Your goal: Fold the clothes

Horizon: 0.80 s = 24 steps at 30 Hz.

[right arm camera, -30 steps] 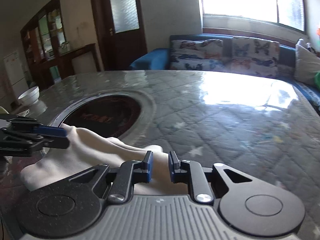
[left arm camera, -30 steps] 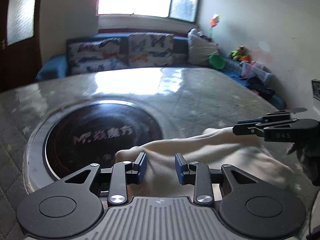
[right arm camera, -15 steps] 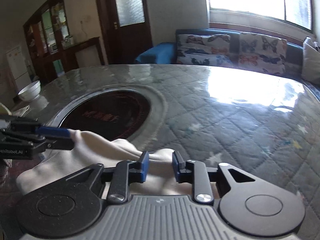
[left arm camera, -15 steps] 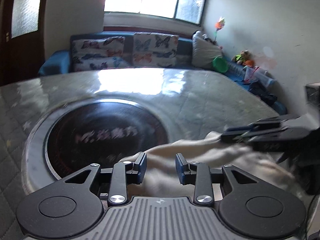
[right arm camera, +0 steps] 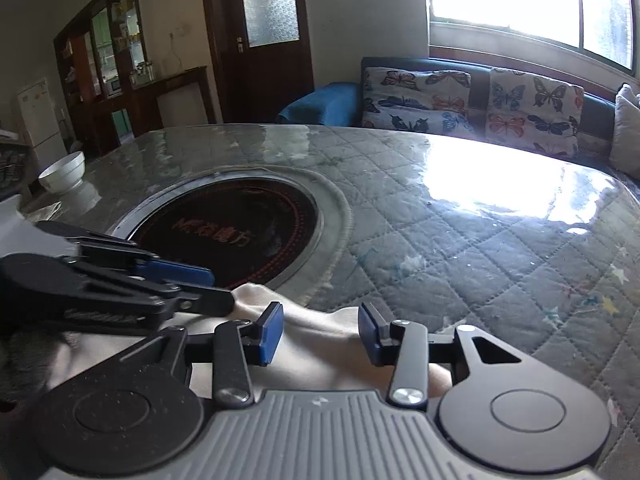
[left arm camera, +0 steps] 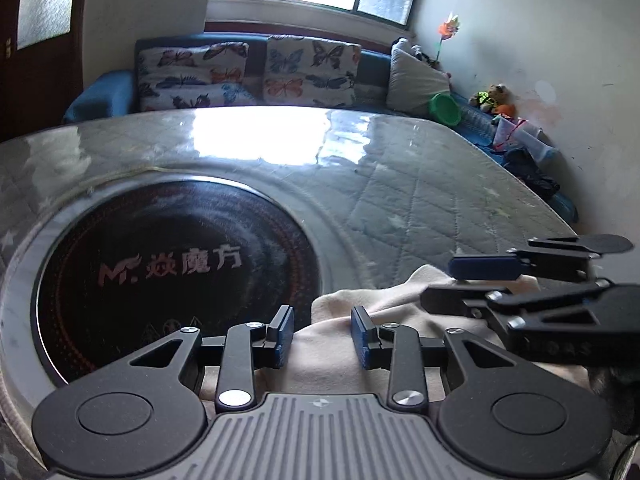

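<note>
2 grippers, left gripper [left arm camera: 322, 336] and right gripper [right arm camera: 319, 334], are spread, released, over bunched cream garment [left arm camera: 384, 300]; folding is judged barely begun.

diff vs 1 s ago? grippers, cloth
The right gripper opened wider over the cream cloth; the left gripper also widened slightly. The cloth bunched nearer, its edge now just past the cooktop rim. Neither gripper grasps it; both stay low.

The right tongs [right arm camera: 320, 334] now stand wider apart than before, and the left tongs [left arm camera: 322, 336] come much closer beside them. The cloth [right arm camera: 320, 352] lies more bunched between both.
</note>
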Each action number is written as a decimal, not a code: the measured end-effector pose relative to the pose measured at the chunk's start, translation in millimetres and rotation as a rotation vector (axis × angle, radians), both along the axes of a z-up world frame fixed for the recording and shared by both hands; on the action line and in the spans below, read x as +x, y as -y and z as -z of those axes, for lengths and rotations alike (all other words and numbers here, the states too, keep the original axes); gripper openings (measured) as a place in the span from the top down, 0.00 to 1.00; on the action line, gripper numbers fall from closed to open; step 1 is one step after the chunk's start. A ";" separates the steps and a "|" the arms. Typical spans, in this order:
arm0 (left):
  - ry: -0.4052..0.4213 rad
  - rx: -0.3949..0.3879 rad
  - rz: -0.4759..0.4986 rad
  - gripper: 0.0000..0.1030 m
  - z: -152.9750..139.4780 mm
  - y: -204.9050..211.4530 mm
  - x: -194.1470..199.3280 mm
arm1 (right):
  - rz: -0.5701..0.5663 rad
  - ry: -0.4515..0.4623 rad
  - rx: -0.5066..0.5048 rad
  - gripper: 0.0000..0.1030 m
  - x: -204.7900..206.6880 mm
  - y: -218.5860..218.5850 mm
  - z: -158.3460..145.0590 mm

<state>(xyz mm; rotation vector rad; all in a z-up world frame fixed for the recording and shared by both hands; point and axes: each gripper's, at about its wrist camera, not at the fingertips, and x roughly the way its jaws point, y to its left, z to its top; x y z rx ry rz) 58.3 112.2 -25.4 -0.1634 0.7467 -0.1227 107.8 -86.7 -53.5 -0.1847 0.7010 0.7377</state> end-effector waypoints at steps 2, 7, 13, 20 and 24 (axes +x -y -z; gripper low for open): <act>-0.004 -0.002 -0.003 0.65 1.7 -1.0 -0.3 | -0.008 0.013 -0.022 0.56 -2.8 -2.3 1.9; -0.005 0.000 -0.004 0.64 0.9 -1.2 0.3 | -0.036 0.033 -0.010 0.56 -16.0 1.8 -5.3; -0.007 0.007 -0.008 0.64 0.2 2.2 1.4 | -0.126 0.016 -0.053 0.56 -42.3 4.0 -1.2; -0.012 0.013 -0.011 0.64 -0.6 3.6 2.1 | -0.150 0.053 -0.027 0.56 -56.5 5.7 -11.7; -0.021 -0.004 -0.019 0.64 -1.7 0.4 2.7 | -0.169 0.036 0.014 0.56 -45.4 -5.6 -7.6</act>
